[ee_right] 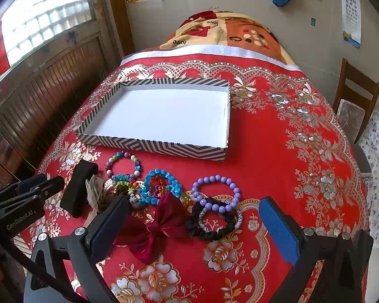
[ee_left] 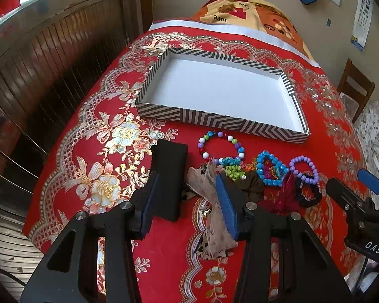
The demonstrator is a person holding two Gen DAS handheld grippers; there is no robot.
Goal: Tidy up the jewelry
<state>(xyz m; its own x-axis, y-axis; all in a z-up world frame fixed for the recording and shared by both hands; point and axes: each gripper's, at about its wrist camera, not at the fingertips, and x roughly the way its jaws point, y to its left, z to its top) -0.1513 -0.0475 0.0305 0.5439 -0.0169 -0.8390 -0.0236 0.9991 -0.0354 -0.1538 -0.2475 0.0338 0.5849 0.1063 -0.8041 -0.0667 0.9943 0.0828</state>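
An empty striped box [ee_left: 214,123] [ee_right: 151,147] with a white inside stands mid-table. Before it lie a multicolour bead bracelet [ee_left: 209,133] [ee_right: 136,162], a blue bead heart [ee_left: 259,162] [ee_right: 174,184], a purple bead bracelet [ee_left: 300,159] [ee_right: 216,178], a black scrunchie [ee_left: 308,199] [ee_right: 207,234], a dark red bow [ee_right: 161,222] and a beige gauzy bow [ee_left: 209,189]. My left gripper [ee_left: 187,184] [ee_right: 38,186] hovers open over a black case [ee_left: 169,176] [ee_right: 78,189] and the beige bow. My right gripper [ee_right: 194,209] stands wide open above the red bow and scrunchie, gripping nothing.
A red flowered cloth [ee_right: 278,151] covers the table. A folded orange blanket [ee_right: 227,35] lies at the far end. A wooden chair [ee_right: 353,96] stands to the right, and dark wooden panelling [ee_left: 50,63] runs along the left. A brown scrunchie [ee_left: 252,186] lies in the pile.
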